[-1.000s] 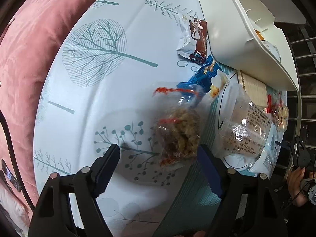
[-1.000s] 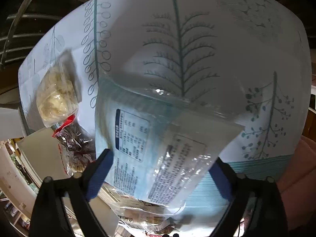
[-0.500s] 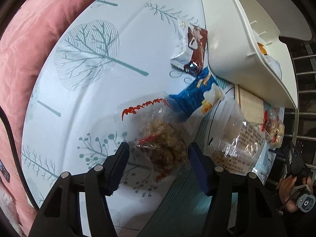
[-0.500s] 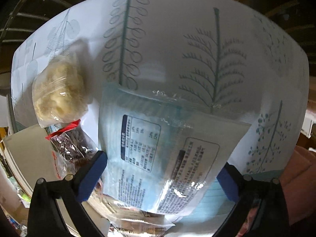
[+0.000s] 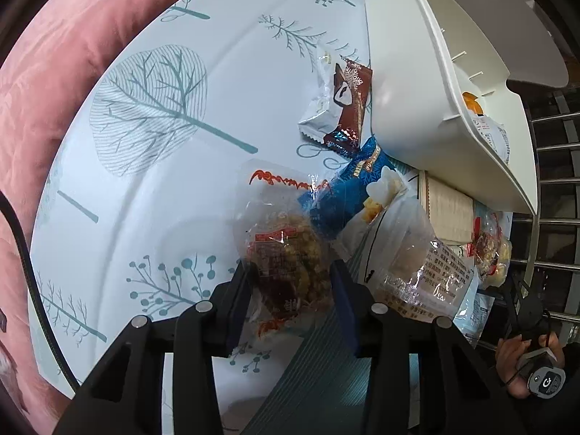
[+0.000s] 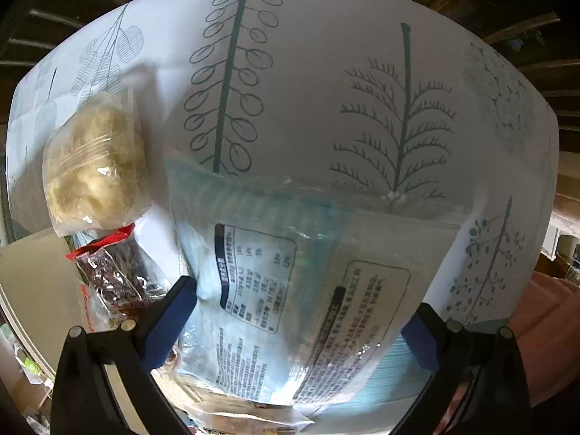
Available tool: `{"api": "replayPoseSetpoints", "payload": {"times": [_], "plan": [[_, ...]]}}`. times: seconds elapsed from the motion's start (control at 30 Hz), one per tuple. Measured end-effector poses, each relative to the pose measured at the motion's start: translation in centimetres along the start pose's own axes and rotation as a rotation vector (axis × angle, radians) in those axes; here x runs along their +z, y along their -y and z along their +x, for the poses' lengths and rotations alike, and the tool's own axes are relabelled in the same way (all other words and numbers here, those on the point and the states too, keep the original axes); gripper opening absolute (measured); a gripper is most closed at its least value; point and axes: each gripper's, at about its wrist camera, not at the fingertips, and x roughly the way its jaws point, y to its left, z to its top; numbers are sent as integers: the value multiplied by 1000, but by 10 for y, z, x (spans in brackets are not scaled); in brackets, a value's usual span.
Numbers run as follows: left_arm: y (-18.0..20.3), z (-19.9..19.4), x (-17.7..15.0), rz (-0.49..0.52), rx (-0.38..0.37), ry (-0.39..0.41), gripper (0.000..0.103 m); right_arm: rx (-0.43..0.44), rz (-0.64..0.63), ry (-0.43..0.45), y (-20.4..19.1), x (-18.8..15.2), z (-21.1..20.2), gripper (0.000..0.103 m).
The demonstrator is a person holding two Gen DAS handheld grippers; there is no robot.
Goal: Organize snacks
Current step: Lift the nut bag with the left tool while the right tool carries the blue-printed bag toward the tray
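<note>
Fingers of the left hand-held gripper [image 5: 291, 302] sit close on either side of a clear cellophane snack bag [image 5: 288, 257] w/ a brown crumbly cake inside; pads look pressed to the wrapper, so I read it as clamped on the bag, bag lying low on the counter [image 5: 152, 188], which wears a white cloth w/ teal tree print. Bag should be light, soft, crinkly & a bit slick; contents look brittle, so squeezing hard risks crushing. Best hold, by my guess, is across the plump middle as now, or by the red-printed sealed end [image 5: 279, 181] just beyond. Right hand-held gripper [image 6: 301, 320] is spread wide, its blue pads either side of a big pale-blue flat pouch [image 6: 290, 282] w/ printed label panels; whether the pads touch it I can't tell, looks unclamped. Pouch seems thin, floppy, glossy: would sag if taken by one edge, so grip near a sealed border. Left of it lie a dark red-sealed packet [image 6: 116, 275] & further out a pale puffed snack bag [image 6: 94, 163]. Farther along the left view: blue popcorn-type pack [image 5: 348, 188] touching the cellophane bag, a clear labelled pouch [image 5: 417, 261] to its right, then a brown-&-white wrapped bar [image 5: 339, 105] just beside the white plastic bin [image 5: 417, 83], which holds a few items already, prob. the drop spot. Pink cushion [image 5: 54, 83] borders the far left.
</note>
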Motion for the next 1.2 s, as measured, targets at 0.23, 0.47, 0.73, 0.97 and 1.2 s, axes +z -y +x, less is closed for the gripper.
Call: {"api": "replayPoseSetpoints", "payload": {"times": [0.23, 0.47, 0.73, 0.97, 1.2], "plan": [[-13, -4, -6, -45, -25, 6, 41, 25, -49, -14, 16, -5, -3, 93], [-22, -17, -16, -71, -17, -2, 41, 51, -80, -90, 39, -8, -2, 91], [-21, -46, -21, -76, -39, -10, 41, 42, -173, -182, 62, -18, -11, 91], [-1, -74, -12, 3, -28, -58, 41, 77, -286, -171, 62, -25, -41, 91], [30, -109, 7, 86, -63, -46, 41, 139, -441, -95, 42, -35, -81, 91]]}}
